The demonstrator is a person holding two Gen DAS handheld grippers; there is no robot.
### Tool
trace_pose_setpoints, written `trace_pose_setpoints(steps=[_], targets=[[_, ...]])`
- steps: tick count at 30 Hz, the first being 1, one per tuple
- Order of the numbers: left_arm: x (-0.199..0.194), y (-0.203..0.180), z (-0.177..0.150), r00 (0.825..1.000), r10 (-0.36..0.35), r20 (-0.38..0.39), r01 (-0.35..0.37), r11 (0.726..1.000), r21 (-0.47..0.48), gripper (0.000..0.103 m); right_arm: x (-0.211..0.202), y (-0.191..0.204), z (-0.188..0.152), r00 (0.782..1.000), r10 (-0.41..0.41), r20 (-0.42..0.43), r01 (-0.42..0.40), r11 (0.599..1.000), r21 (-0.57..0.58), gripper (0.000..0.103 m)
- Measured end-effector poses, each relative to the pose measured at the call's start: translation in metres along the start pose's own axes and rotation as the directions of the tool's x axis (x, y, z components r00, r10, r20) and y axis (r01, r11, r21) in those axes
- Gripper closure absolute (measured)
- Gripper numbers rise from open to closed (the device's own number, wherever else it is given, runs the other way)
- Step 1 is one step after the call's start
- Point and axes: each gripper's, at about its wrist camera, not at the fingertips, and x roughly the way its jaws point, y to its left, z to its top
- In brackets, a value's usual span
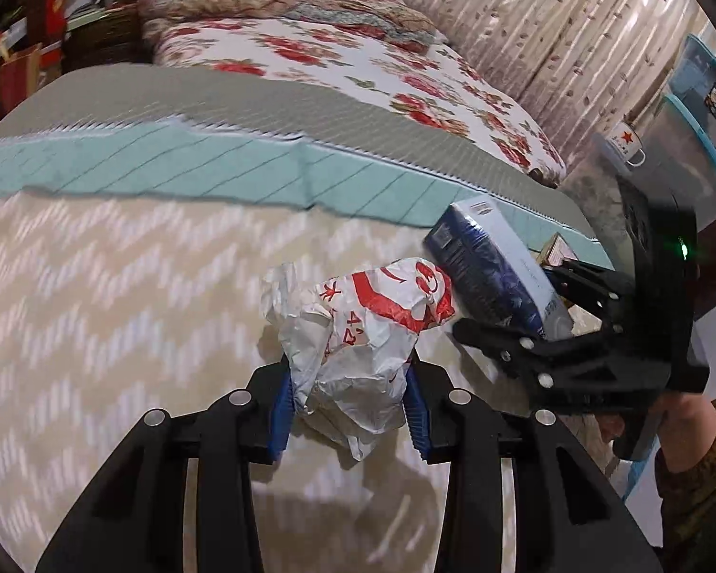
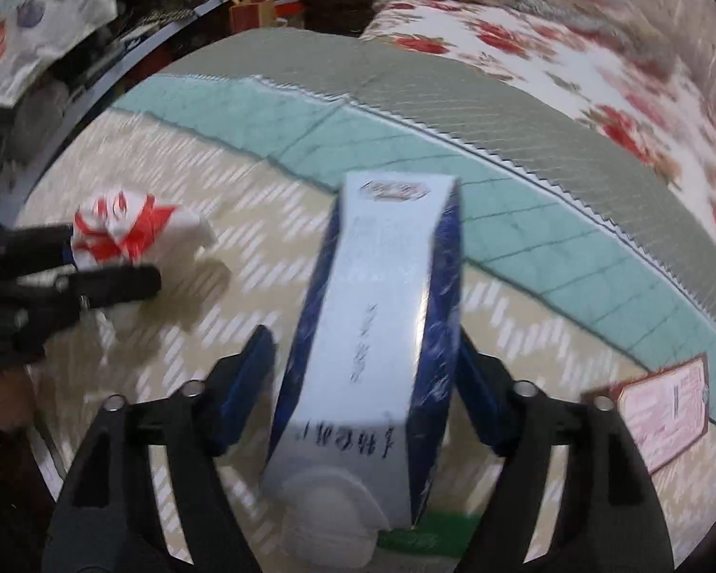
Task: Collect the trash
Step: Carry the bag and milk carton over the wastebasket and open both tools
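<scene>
A bed (image 1: pixel 243 110) fills the room's middle, with a beige zigzag cover near, a teal and grey mattress edge beyond, and a floral quilt (image 1: pixel 358 62) farther off. Patterned curtains (image 1: pixel 525 14) hang far right; cluttered shelves (image 2: pixel 167 14) stand far left. The right gripper (image 2: pixel 363 382) clamps a blue-and-white carton (image 2: pixel 382 310) at right. The left gripper (image 1: pixel 351 394) pinches a crumpled white-and-red wrapper (image 1: pixel 358 329) just above the cover.

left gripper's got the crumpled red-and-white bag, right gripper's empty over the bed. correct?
Not quite. The left gripper does clamp the crumpled red-and-white bag, but the right gripper is not empty: it holds a blue-and-white carton between its fingers over the bed. The right wrist view shows this, and the left wrist view confirms it.
</scene>
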Motion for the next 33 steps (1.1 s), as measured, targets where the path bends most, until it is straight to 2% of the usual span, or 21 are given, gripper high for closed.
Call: trace_pose_setpoints(steps=[2, 3, 5, 8, 11, 13, 15, 18, 20, 22, 25, 27, 29, 31, 33], targets=[[-0.005, 0.001, -0.006, 1.0, 0.004, 0.011, -0.003, 1.0, -0.013, 0.066, -0.002, 0.004, -0.005, 1.0, -0.021, 0.009, 0.021, 1.0, 0.003, 0.026], [-0.007, 0.002, -0.007, 1.0, 0.005, 0.017, -0.005, 1.0, -0.019, 0.067, -0.002, 0.004, -0.007, 1.0, -0.022, 0.011, 0.021, 1.0, 0.016, 0.038], [-0.01, -0.002, -0.01, 1.0, -0.003, 0.028, 0.004, 0.999, -0.034, 0.067, -0.01, -0.003, -0.01, 0.999, -0.017, 0.042, 0.014, 0.998, 0.062, 0.048], [-0.016, -0.015, -0.012, 0.999, -0.037, 0.03, 0.037, 0.999, -0.021, 0.067, -0.044, -0.007, -0.021, 0.988, 0.022, 0.154, -0.041, 0.991, 0.127, 0.048], [-0.023, -0.041, -0.011, 0.997, -0.065, 0.037, 0.064, 0.998, 0.028, 0.067, -0.084, -0.016, -0.039, 0.963, 0.031, 0.266, -0.08, 0.981, 0.175, 0.048], [-0.026, -0.065, -0.01, 0.993, -0.109, 0.038, 0.106, 0.992, 0.07, 0.067, -0.11, -0.027, -0.065, 0.946, 0.003, 0.323, -0.075, 0.975, 0.21, 0.048], [-0.023, -0.093, -0.009, 0.988, -0.155, 0.019, 0.152, 0.981, 0.117, 0.067, -0.125, -0.04, -0.091, 0.939, -0.027, 0.343, -0.066, 0.964, 0.257, 0.048], [-0.01, -0.136, -0.012, 0.979, -0.203, -0.027, 0.204, 0.961, 0.186, 0.067, -0.141, -0.065, -0.141, 0.938, -0.136, 0.319, 0.021, 0.941, 0.339, 0.048], [0.004, -0.174, -0.017, 0.97, -0.229, -0.077, 0.241, 0.939, 0.246, 0.067, -0.15, -0.082, -0.179, 0.935, -0.222, 0.276, 0.101, 0.915, 0.391, 0.048], [0.018, -0.216, -0.025, 0.961, -0.247, -0.122, 0.273, 0.91, 0.313, 0.067, -0.158, -0.096, -0.204, 0.933, -0.264, 0.245, 0.137, 0.89, 0.435, 0.048], [0.042, -0.266, -0.041, 0.951, -0.252, -0.181, 0.304, 0.872, 0.384, 0.067, -0.174, -0.117, -0.248, 0.913, -0.355, 0.199, 0.216, 0.837, 0.503, 0.048], [0.058, -0.295, -0.053, 0.944, -0.246, -0.219, 0.319, 0.847, 0.424, 0.067, -0.179, -0.124, -0.265, 0.9, -0.397, 0.178, 0.255, 0.814, 0.522, 0.047], [0.074, -0.318, -0.062, 0.953, -0.209, -0.219, 0.291, 0.827, 0.481, 0.065, -0.181, -0.132, -0.283, 0.899, -0.409, 0.159, 0.265, 0.794, 0.548, 0.046], [0.094, -0.335, -0.069, 0.966, -0.152, -0.208, 0.242, 0.809, 0.535, 0.06, -0.181, -0.138, -0.297, 0.899, -0.412, 0.15, 0.261, 0.778, 0.572, 0.03], [0.107, -0.342, -0.071, 0.974, -0.101, -0.202, 0.199, 0.807, 0.556, 0.056, -0.183, -0.143, -0.306, 0.89, -0.427, 0.163, 0.257, 0.762, 0.594, 0.026]])
